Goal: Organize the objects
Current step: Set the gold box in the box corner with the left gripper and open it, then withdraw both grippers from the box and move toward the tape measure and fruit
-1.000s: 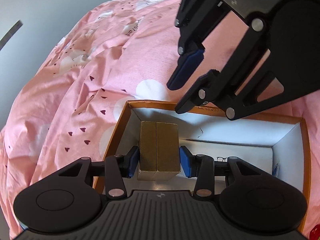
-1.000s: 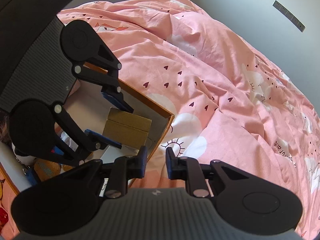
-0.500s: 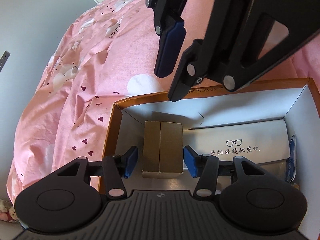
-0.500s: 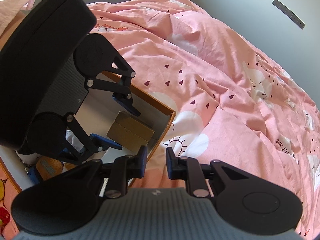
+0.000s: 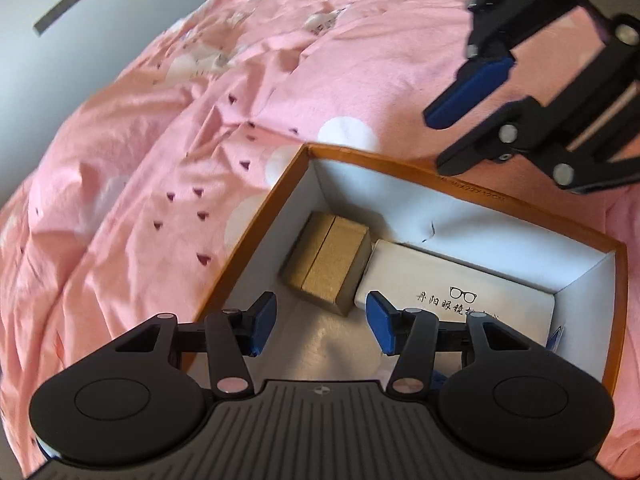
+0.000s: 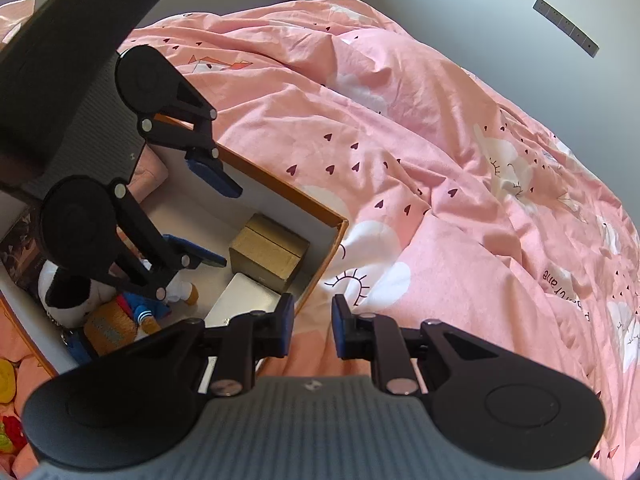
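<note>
A small gold box [image 5: 326, 265] sits in the far left corner of an orange-rimmed cardboard box [image 5: 260, 216] with white inner walls, next to a white glasses case [image 5: 456, 296]. My left gripper [image 5: 320, 326] is open and empty, raised just behind the gold box. In the right wrist view the gold box [image 6: 270, 252] lies in the box corner [image 6: 320, 264] and the left gripper [image 6: 208, 216] hovers over it. My right gripper [image 6: 312, 330] is open by a narrow gap, empty, over the pink bedding beside the box; its fingers [image 5: 468, 92] show in the left wrist view.
The box lies on a pink duvet [image 6: 440, 160] with hearts and clouds. A plush toy in blue clothes [image 6: 132, 304] and other small items lie in the box's near end. Yellow and red toys [image 6: 6, 400] lie outside it. Grey walls stand behind the bed.
My left gripper let go of the gold box, opened wider and pulled back and up. The gold box stays in the box corner. The right gripper has barely moved.
</note>
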Demonstrator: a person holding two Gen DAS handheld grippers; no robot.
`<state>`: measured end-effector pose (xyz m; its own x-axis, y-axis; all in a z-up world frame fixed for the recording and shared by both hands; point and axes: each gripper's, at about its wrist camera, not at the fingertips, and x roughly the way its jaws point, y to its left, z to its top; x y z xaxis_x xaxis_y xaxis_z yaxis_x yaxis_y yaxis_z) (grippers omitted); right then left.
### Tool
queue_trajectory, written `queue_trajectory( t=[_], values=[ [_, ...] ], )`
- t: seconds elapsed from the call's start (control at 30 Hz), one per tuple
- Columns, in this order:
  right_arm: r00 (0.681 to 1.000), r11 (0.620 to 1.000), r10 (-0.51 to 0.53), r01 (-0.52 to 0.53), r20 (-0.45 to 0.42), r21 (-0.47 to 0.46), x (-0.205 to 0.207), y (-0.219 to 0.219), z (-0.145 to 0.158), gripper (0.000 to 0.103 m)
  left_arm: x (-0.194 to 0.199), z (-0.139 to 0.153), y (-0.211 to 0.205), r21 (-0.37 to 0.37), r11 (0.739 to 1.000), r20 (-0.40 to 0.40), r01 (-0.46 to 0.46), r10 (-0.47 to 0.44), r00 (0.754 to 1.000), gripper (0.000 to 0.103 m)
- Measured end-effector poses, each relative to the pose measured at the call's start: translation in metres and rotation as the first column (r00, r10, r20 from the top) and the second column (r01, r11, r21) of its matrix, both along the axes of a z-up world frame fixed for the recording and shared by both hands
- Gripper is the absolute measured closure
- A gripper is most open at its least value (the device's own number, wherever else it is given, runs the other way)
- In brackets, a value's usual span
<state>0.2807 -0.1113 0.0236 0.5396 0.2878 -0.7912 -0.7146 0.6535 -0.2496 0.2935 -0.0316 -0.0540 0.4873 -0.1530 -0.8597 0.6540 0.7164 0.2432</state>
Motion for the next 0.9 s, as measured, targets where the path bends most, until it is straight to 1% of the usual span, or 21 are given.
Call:
queue_trajectory(
  t=[0.07,0.17,0.23,0.33,0.4,0.5,0.6,0.7,0.9],
  values=[
    [1.0,1.0,0.005,-0.005,-0.001,-0.005,-0.004,0.001,0.0,0.083,0.006,-0.005,0.008,-0.043,0.997,-0.053,-0.063,0.061,0.997,0.059],
    [1.0,1.0,0.005,-0.005,-0.006,-0.028,-0.005,0.004,-0.003,0.083,0.014,-0.01,0.012,-0.108,0.987,-0.1,-0.115,0.104,0.99,0.068],
    [1.0,0.999,0.005,-0.006,-0.014,-0.035,-0.005,0.006,-0.005,0.083,0.019,-0.011,0.009,-0.128,0.983,-0.114,-0.132,0.118,0.986,0.071],
    [1.0,0.999,-0.016,0.015,-0.026,-0.043,-0.002,0.005,-0.008,0.083,0.023,-0.014,0.002,-0.138,0.982,-0.103,-0.131,0.117,0.988,0.072],
    [0.999,0.999,-0.024,0.023,-0.042,-0.032,0.0,0.003,-0.009,0.083,0.025,-0.014,0.0,-0.149,0.98,-0.105,-0.13,0.115,0.988,0.072],
    [0.997,0.999,-0.029,0.028,-0.064,-0.02,0.002,0.003,-0.01,0.083,0.024,-0.015,-0.004,-0.137,0.982,-0.097,-0.131,0.119,0.988,0.072],
    [0.998,0.999,-0.027,0.025,-0.063,-0.022,0.001,0.003,-0.01,0.083,0.02,-0.013,-0.002,-0.134,0.982,-0.093,-0.134,0.122,0.988,0.072],
    [0.998,1.0,-0.021,0.02,-0.061,-0.015,-0.004,0.003,-0.007,0.083,0.009,-0.002,0.001,-0.139,0.981,-0.061,-0.137,0.13,0.99,0.072],
    [0.999,1.0,-0.008,0.008,-0.046,-0.009,-0.017,0.005,0.003,0.083,-0.025,0.033,0.009,-0.164,0.967,-0.006,-0.194,0.196,0.981,0.072]
  ],
)
